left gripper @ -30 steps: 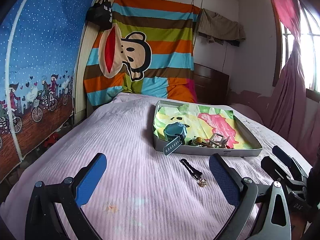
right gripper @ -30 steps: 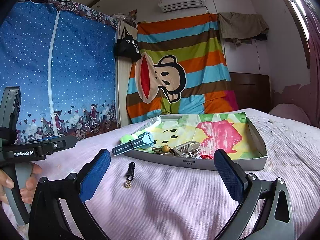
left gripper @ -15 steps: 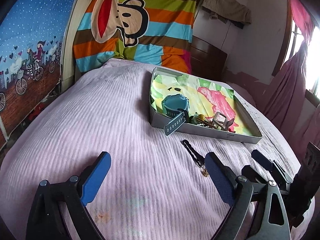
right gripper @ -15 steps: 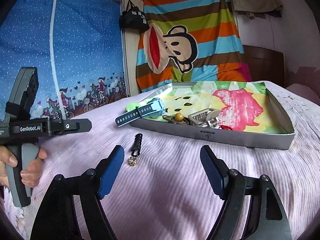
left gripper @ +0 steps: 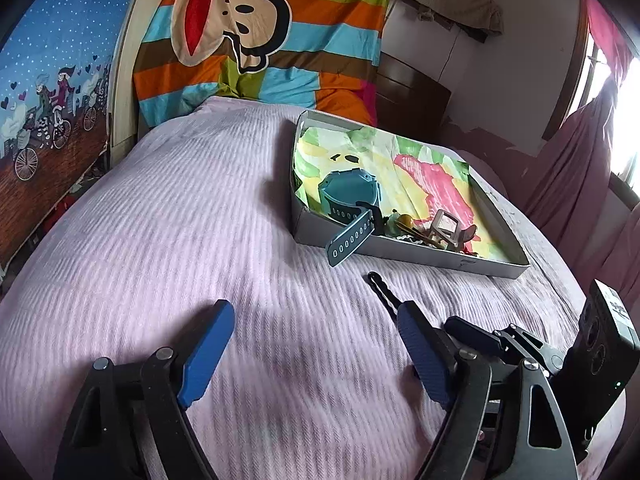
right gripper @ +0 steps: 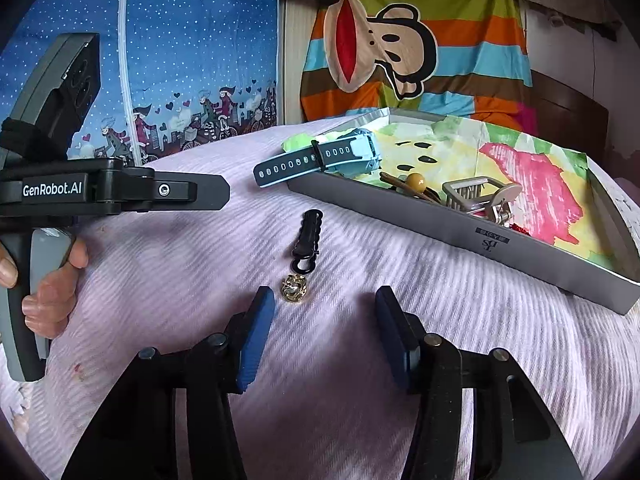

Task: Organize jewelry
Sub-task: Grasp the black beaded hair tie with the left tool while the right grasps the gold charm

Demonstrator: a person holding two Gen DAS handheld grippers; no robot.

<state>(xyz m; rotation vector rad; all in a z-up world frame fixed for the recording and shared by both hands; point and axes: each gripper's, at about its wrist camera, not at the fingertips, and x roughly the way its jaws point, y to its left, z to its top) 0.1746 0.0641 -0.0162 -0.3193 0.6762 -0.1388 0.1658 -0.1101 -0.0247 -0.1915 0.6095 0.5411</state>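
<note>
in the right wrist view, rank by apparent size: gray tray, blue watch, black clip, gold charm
1. gray tray
2. blue watch
3. black clip
4. gold charm

The charm lies nearest the camera and still looks smallest, so the order seems safe.

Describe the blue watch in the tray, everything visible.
The blue watch looks like rubbery plastic, with a chunky teal, light-blue-edged case and a darker strap punched with a row of holes. Its case sits inside the grey tray at the left near corner, on the colourful paper lining. A black keeper loop rings the strap, which hangs out over the tray rim toward the pink bedspread. Neither pair of tongs touches it. The dial is not visible.
</note>
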